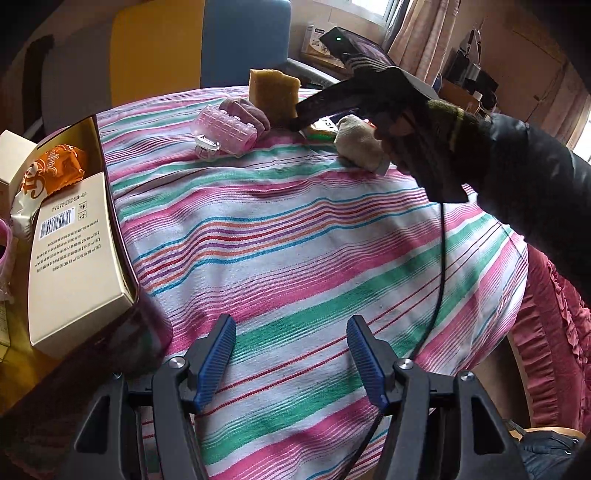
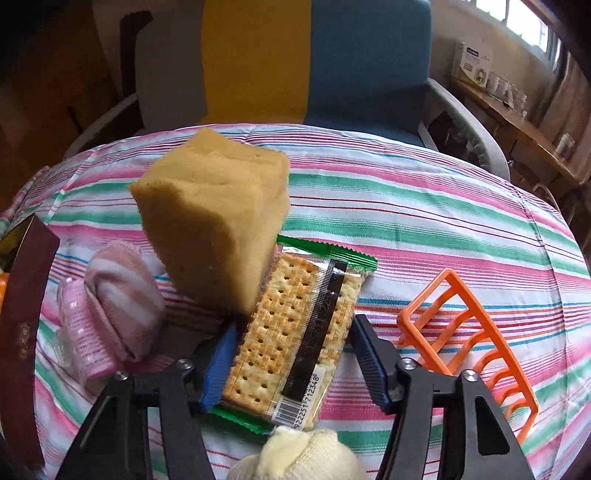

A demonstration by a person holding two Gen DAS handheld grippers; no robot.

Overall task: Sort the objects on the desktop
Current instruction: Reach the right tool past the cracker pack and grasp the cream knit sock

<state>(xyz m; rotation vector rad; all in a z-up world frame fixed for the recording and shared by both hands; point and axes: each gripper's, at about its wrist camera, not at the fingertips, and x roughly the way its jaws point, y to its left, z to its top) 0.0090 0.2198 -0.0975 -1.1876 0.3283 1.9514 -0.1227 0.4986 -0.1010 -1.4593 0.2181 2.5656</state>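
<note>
- Soft daylight is coming in from the window (image 2: 524, 22), glaring white at the upper right.
- Fisheye bending is curving the edges, and the corners are going dark.
- The sponge (image 2: 214, 218) is showing slightly blurred.

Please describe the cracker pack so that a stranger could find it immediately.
On the striped cloth, look between the right gripper's fingers. The cracker pack lies there, beside a tan sponge. Only it has clear wrap with green ends and a barcode.
</note>
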